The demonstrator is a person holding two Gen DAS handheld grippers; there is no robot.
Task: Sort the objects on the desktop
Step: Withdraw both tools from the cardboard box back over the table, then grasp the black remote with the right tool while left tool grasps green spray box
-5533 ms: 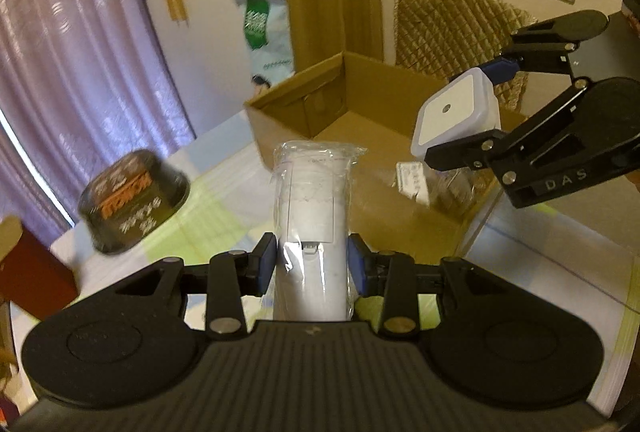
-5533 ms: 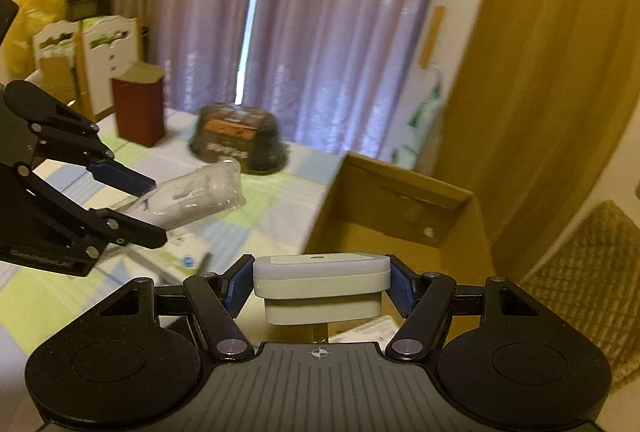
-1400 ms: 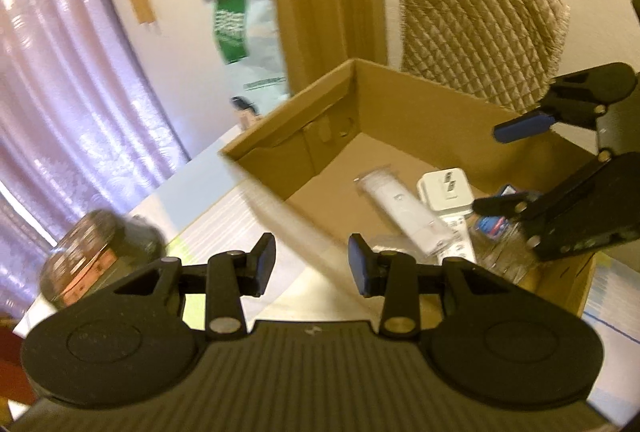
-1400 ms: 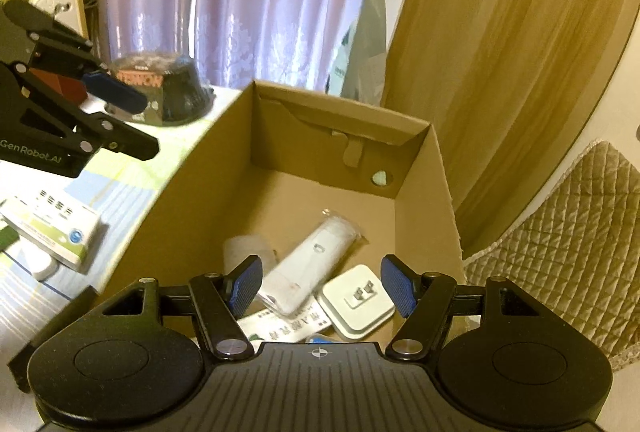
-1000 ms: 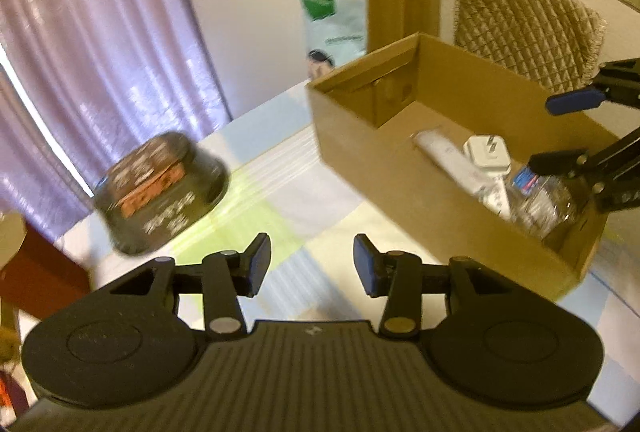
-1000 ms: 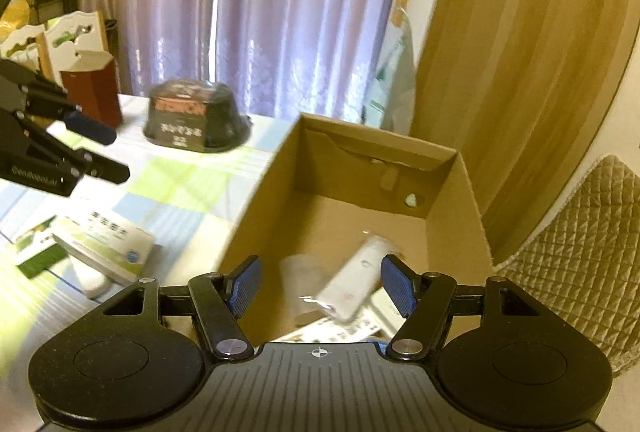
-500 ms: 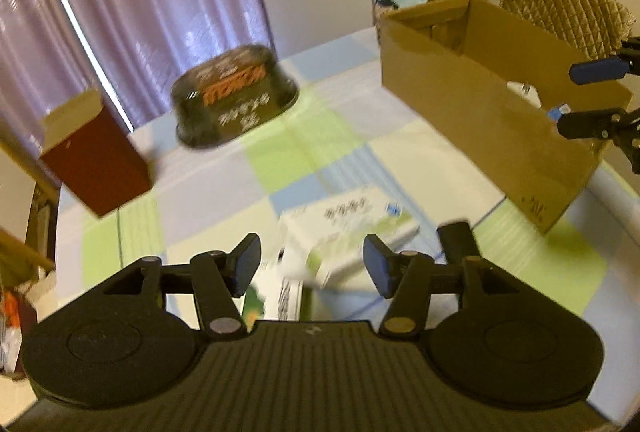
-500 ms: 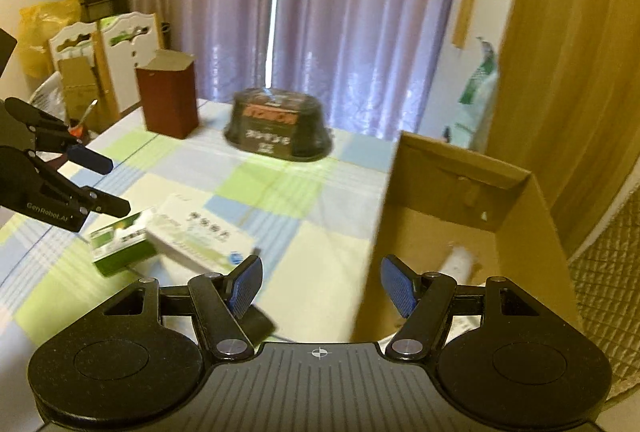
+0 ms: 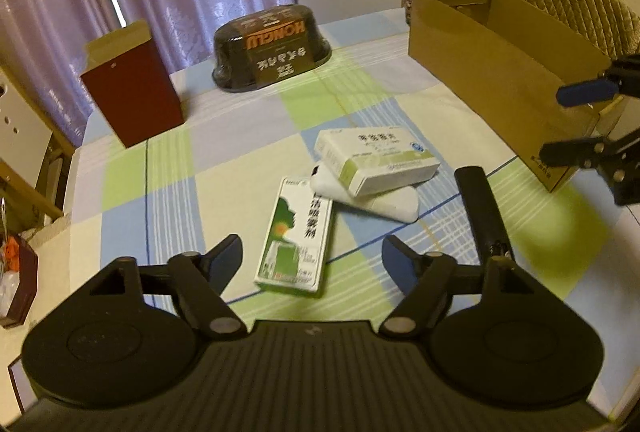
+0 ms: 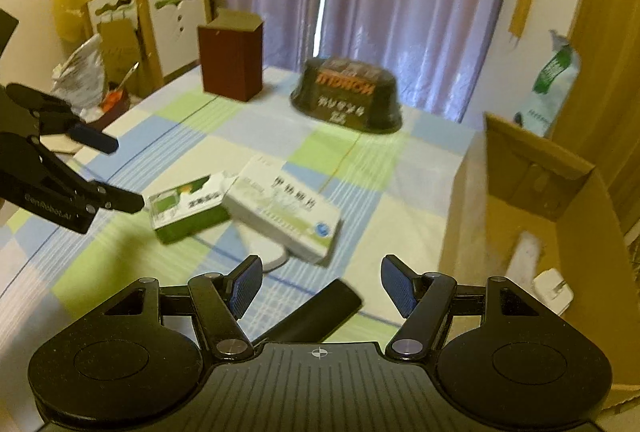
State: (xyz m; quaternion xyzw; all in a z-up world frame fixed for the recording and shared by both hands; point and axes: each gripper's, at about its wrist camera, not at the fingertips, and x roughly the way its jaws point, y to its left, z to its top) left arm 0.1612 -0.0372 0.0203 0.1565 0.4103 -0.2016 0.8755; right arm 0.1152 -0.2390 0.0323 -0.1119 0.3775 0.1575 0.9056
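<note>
Left wrist view puts your left claw (image 9: pixel 312 258) low over the worktop (image 9: pixel 240 136), jaws spread wide and holding nothing. Take the green-and-white box (image 9: pixel 296 236) as your landmark: it lies directly ahead between the open fingers, long axis running away from you, so this hand is the nearer one. Just right of it a white pouch (image 9: pixel 380 202) carries a larger white carton (image 9: pixel 376 154) stacked across it. Further right lies a black bar (image 9: pixel 478 206), long axis also pointing away. Far right of the box stands the cardboard bin (image 9: pixel 496 68). Your right claw (image 10: pixel 320 286) hovers over that black bar's near end (image 10: pixel 316 314), jaws equally wide, gripping nothing.
</note>
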